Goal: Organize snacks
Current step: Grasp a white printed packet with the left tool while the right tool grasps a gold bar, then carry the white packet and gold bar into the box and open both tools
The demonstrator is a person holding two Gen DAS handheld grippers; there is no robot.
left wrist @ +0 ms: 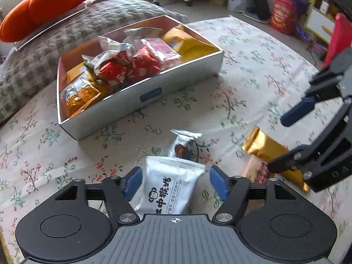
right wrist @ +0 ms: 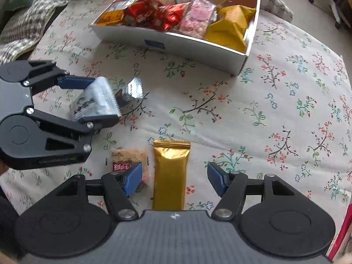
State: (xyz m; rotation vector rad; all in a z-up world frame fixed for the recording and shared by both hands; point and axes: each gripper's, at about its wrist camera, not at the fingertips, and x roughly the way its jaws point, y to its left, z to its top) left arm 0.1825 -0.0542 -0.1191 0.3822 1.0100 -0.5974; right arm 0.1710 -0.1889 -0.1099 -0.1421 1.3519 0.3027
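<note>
— Start at the left. What are the left tongs doing?

— They're spread wide, with a white packet printed in black lying between the blue pads. It sits in front of the box, off the box's near left corner. On one side a sliver of sheet shows between pad and wrapper, so I wouldn't call it pinched. The right wrist view shows the same tongs with that packet between them, one pad against its top edge.

— And the box?

— A shallow white one with a blue label on its long near wall. It stands on the flowered sheet and is heaped with red, yellow, pink and silver wrappers. Behind it are a grey checked blanket and an orange cushion.

— What's loose next, going right?

— A small silver packet, on the sheet in front of the box, just beyond the white one. Nearer the camera lies a clear packet with a red label, farther out from the box, and just right of it a gold bar, its long side pointing toward the box.

— The right tongs?

— Spread as well, one pad on either side of the gold bar and neither touching it; the left pad overlaps the clear packet's edge. In the left wrist view they hang over the gold bar, to the right and well in front of the box
</note>
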